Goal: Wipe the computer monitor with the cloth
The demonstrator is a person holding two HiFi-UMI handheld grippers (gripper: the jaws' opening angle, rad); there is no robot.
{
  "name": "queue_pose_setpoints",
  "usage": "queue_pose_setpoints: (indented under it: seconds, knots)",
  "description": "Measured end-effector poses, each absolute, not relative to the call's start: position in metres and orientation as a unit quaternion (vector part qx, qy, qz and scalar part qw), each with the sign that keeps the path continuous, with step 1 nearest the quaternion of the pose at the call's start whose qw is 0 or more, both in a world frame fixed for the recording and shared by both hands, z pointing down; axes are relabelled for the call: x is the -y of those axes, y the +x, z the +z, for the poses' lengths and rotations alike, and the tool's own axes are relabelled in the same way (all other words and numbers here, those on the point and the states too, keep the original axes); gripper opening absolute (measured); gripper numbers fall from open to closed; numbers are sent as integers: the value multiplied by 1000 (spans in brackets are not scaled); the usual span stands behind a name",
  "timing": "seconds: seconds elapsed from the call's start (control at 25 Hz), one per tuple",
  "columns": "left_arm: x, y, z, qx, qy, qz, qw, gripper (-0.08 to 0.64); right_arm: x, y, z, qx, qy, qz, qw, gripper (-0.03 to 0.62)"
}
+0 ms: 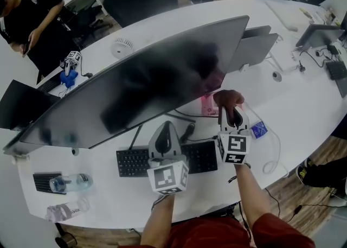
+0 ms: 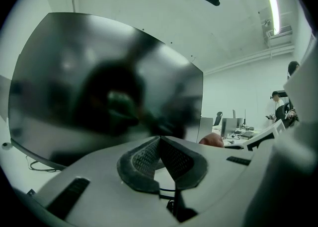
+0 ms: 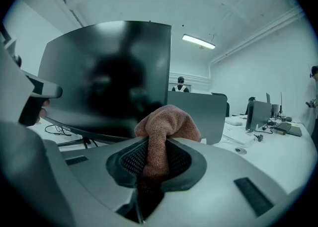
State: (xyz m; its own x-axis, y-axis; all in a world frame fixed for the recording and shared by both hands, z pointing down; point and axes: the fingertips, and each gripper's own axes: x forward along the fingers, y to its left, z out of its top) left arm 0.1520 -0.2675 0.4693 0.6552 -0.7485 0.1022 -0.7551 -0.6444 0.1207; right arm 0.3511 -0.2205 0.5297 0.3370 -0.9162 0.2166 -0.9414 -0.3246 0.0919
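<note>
The right gripper (image 3: 158, 147) has its jaws clamped on a bunched pinkish-brown cloth (image 3: 168, 121). The cloth sticks out past the fingertips and sits close to the lower right edge of the wide curved monitor (image 1: 146, 87), at about 4 o'clock from the screen's middle in the head view; whether it touches the glass cannot be told. The left gripper (image 2: 159, 144) has its jaws pressed together with nothing between them, and it points toward the dark screen at 12 o'clock, above the keyboard (image 1: 135, 161) on the white table (image 1: 303, 106).

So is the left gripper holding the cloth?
No, the left gripper is shut on nothing; the cloth is pinched in the right gripper.
</note>
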Motion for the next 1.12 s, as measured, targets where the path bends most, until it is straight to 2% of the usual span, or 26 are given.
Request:
queue_pose_setpoints:
  seconds: [0.52, 1.12]
  knots:
    - [284, 177, 496, 412, 906, 45, 89, 23, 258, 382, 572, 569, 809, 92, 114, 75]
    - [287, 153, 504, 432, 896, 49, 96, 23, 274, 362, 578, 583, 799, 95, 117, 75]
